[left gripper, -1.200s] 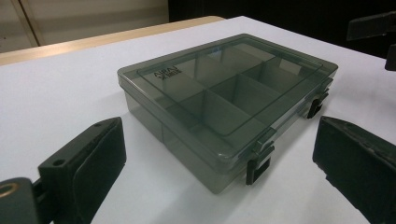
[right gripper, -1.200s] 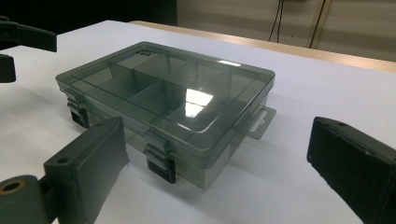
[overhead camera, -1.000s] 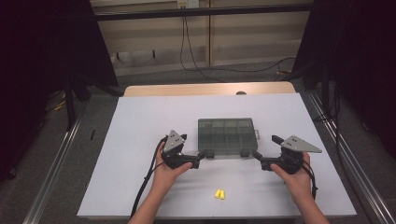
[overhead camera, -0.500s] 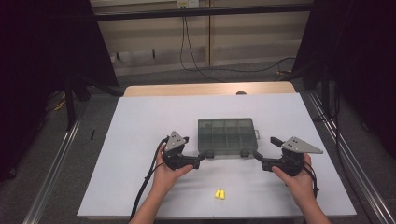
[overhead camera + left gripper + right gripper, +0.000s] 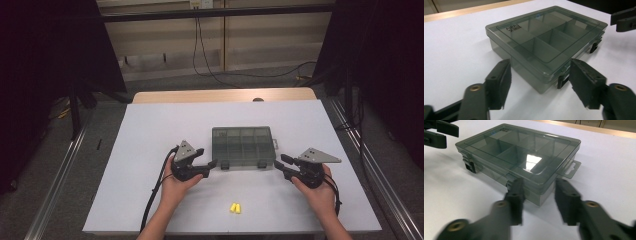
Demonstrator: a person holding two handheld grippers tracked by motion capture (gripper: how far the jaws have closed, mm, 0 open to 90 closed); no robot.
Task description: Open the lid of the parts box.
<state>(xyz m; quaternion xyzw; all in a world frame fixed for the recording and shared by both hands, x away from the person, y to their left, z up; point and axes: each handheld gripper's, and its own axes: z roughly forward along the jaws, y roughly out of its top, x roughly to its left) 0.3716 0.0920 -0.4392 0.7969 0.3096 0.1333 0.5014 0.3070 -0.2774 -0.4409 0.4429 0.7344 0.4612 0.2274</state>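
We see a smoke-grey, see-through compartment box lying flat at the middle of the white table, its lid shut. Through the lid we can make out dividers splitting it into cells in two rows, and every cell we can see into holds nothing. Its long axis runs from 9 o'clock to 3 o'clock across the table in the high view. The two black latches sit on the long side that faces 6 o'clock, toward the person; a hang tab sticks out of the short end at 3 o'clock.

The left gripper sits at the box's 7 o'clock corner, and in the left gripper view that corner lies between its two jaws, a gap on each side: the jaws stand open, and they have just been closing in. The right gripper sits at the 5 o'clock corner; in the right gripper view its jaws straddle that corner much more tightly, having just been closing too, but we see no pad pressing on the plastic, so we read it as open.

Two small yellow pieces lie together at 6 o'clock from the box, near the table's near edge.

Against the earlier high views, both hands and the box sit where they were; the narrower jaws are the one change.
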